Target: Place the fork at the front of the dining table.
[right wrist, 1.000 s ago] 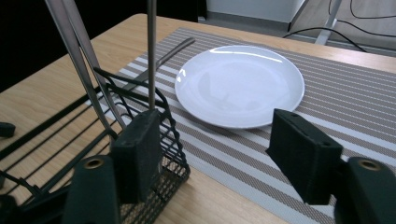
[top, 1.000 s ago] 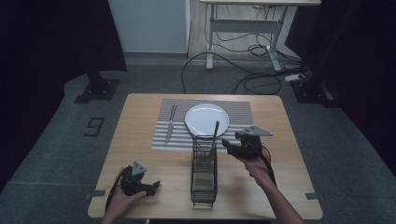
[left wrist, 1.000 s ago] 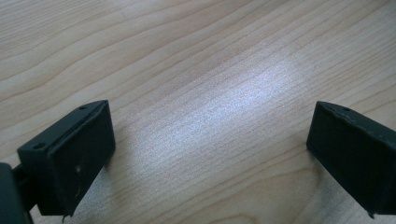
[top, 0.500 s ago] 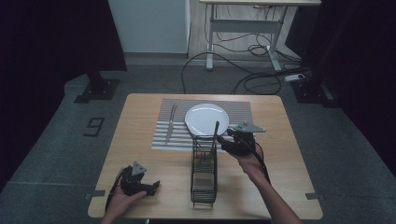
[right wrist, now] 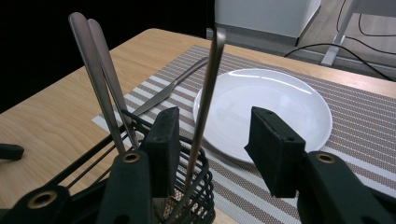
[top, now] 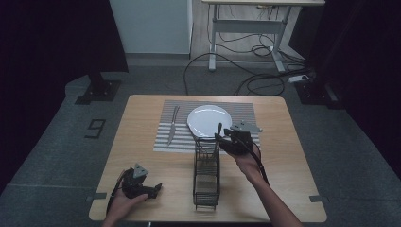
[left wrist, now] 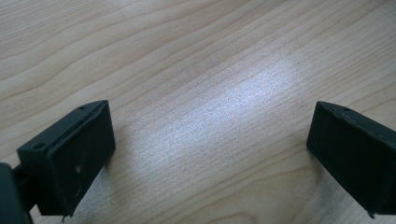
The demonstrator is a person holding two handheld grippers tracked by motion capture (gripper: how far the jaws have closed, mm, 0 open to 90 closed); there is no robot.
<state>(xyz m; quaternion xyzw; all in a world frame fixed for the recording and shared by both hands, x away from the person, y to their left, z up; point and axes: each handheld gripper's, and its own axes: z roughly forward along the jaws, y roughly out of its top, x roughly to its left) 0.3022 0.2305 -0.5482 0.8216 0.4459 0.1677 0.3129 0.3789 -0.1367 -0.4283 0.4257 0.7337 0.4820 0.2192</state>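
As its jaws close, right hand-held gripper [right wrist: 210, 140] straddling utensil handle [right wrist: 205, 107], unpinched, upright in wire caddy [top: 206, 177], two more handles [right wrist: 100, 70] inside.

white plate [top: 208, 119] on grey-striped placemat [top: 246, 109], black caddy [top: 206, 177].

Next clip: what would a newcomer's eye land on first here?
Probably the right hand-held gripper at the far end of the black wire caddy mid-table; its jaws have just been closing around an upright utensil handle, not yet pressing on it. Behind it, a white plate and a knife lie on a striped placemat.
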